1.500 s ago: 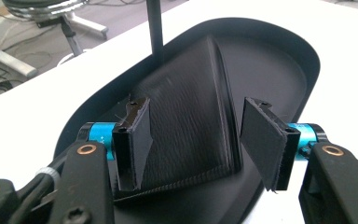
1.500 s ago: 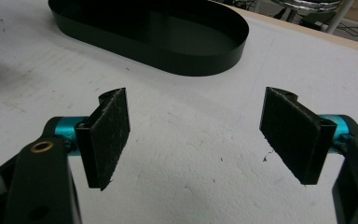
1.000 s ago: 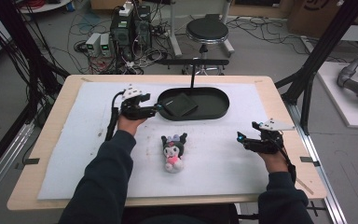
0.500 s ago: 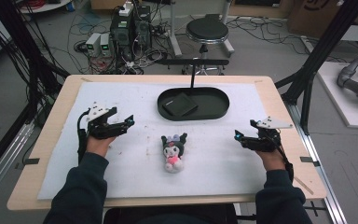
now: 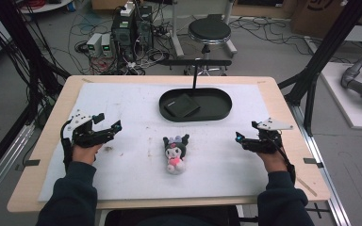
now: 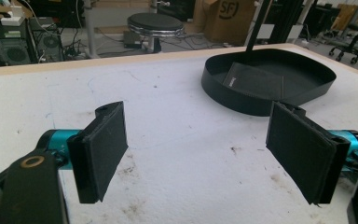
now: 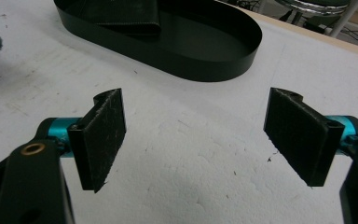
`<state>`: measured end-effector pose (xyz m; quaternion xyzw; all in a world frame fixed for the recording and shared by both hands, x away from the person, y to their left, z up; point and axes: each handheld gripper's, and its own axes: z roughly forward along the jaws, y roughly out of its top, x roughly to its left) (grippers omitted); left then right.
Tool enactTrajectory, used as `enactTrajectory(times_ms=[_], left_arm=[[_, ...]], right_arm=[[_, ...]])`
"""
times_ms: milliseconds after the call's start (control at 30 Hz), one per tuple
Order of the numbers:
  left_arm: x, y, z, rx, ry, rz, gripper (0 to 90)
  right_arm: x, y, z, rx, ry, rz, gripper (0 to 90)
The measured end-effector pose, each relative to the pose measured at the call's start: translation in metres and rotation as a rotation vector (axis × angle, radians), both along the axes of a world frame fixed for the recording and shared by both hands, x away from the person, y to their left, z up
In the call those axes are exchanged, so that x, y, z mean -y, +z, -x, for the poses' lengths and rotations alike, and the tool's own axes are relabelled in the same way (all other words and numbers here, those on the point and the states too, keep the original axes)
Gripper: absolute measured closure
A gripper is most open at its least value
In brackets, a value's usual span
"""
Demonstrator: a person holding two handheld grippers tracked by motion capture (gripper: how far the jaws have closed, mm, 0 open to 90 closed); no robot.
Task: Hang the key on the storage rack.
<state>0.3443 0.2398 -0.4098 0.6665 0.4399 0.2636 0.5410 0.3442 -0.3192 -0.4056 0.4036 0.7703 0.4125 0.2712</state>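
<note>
White matting covers the table; from above, a black wallet [image 5: 182, 105] lies inside the oval tray [image 5: 217, 114], seemingly placed already, while the plush toy [image 5: 175, 152] waits between both grippers. Left gripper [image 6: 196, 149] jaws spread, empty. Right gripper [image 7: 193, 140] likewise spread, nothing held.

"SF" on cardboard box [image 6: 223, 14]

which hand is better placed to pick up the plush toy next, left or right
Left, by a small margin. The left gripper is open and empty, and its jaws point across the mat toward the plush toy. The right gripper is open too, but looks slightly farther off.
</note>
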Motion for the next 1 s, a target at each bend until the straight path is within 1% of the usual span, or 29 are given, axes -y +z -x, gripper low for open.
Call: enactTrajectory(times_ms=[200, 300, 367, 500, 533, 600, 667, 733, 767, 833, 867, 933, 1000], left_arm=[[0.001, 0.0, 0.001, 0.008, -0.009, -0.009, 20.3], [0.001, -0.001, 0.002, 0.009, -0.012, 0.0, 20.2], [0.0, -0.002, 0.003, 0.007, -0.019, 0.006, 20.2], [-0.001, -0.003, 0.004, 0.001, -0.021, 0.008, 20.2], [-0.001, -0.003, 0.004, -0.001, -0.022, 0.006, 20.2], [-0.002, -0.003, 0.005, -0.007, -0.022, -0.011, 20.3], [-0.003, -0.004, 0.005, -0.015, -0.012, -0.013, 20.2], [-0.004, -0.006, 0.005, -0.025, -0.003, -0.009, 20.3], [-0.004, -0.008, 0.005, -0.033, -0.004, -0.012, 20.3], [-0.003, -0.012, 0.005, -0.054, -0.01, -0.047, 20.6], [-0.003, -0.012, 0.005, -0.055, -0.008, -0.06, 20.6], [-0.003, -0.013, 0.004, -0.057, -0.011, -0.055, 20.6], [-0.003, -0.014, 0.003, -0.056, -0.012, -0.055, 20.9]], right_arm=[[-0.002, 0.0, 0.001, 0.0, -0.001, 0.002, 21.2], [-0.004, -0.001, 0.001, -0.007, 0.005, 0.007, 21.3], [-0.005, -0.001, 0.002, -0.01, 0.009, -0.008, 21.3], [-0.013, -0.002, 0.004, -0.032, 0.04, -0.045, 21.3], [-0.016, -0.002, 0.004, -0.035, 0.051, -0.051, 21.3], [-0.023, -0.001, 0.005, -0.04, 0.075, -0.059, 21.2], [-0.032, 0.0, 0.006, -0.048, 0.107, -0.076, 21.2], [-0.042, 0.001, 0.006, -0.068, 0.137, -0.107, 21.3], [-0.046, 0.001, 0.007, -0.069, 0.148, -0.118, 21.3], [-0.056, 0.002, 0.009, -0.079, 0.185, -0.143, 21.2], [-0.062, 0.002, 0.009, -0.083, 0.205, -0.152, 21.2], [-0.075, 0.001, 0.009, -0.103, 0.239, -0.176, 21.2], [-0.086, 0.0, 0.009, -0.12, 0.258, -0.193, 21.1]])
